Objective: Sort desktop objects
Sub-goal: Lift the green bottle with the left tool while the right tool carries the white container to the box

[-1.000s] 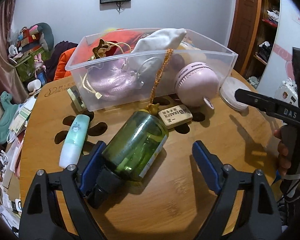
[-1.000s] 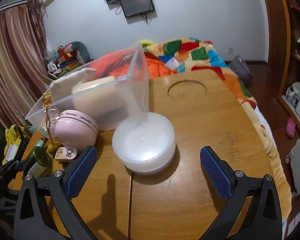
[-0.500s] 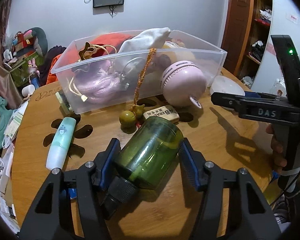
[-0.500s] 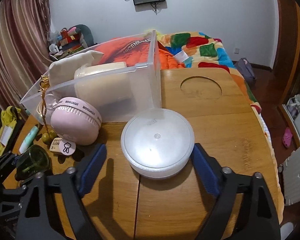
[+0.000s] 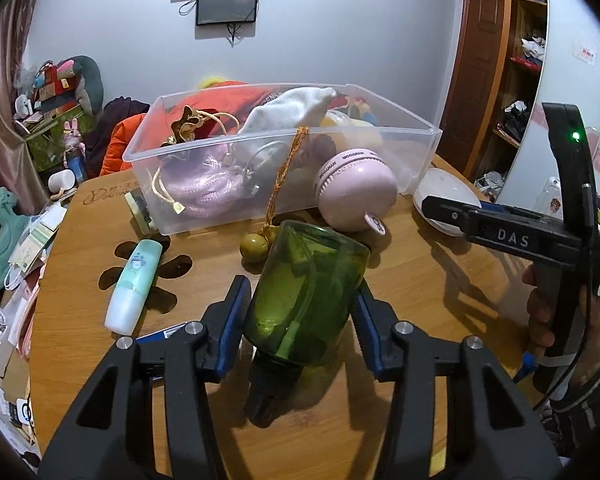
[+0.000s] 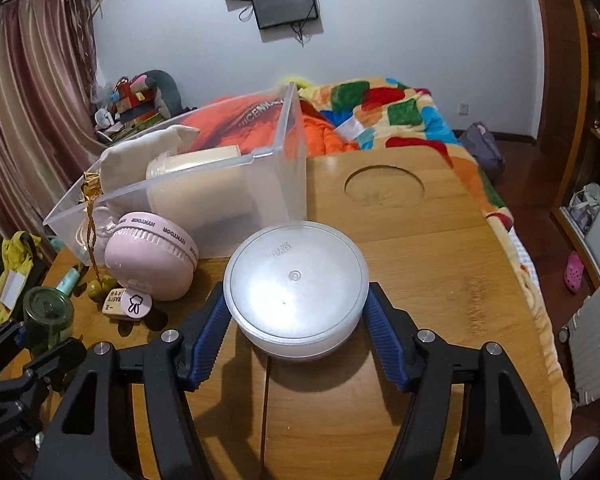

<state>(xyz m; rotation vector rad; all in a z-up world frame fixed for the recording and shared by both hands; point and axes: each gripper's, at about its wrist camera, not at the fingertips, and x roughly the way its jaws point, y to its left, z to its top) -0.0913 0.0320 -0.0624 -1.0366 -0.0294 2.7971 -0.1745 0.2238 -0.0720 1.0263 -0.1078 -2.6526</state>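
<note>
My left gripper is shut on a green glass bottle and holds it tilted, base up, just above the wooden table. The bottle also shows in the right wrist view. My right gripper is shut on a round white lidded container, its blue pads against both sides. A clear plastic bin holding a white cloth, a purple pouch and other items stands behind. A pink round device leans against the bin's front.
A mint-and-white tube lies at the left of the table. Olive beads on a gold cord hang from the bin. An eraser lies by the pink device. A round recess sits in the far tabletop. A bed with a colourful blanket lies beyond.
My left gripper closed on the green bottle and lifted it base-up. My right gripper moved forward and closed around the white container.
</note>
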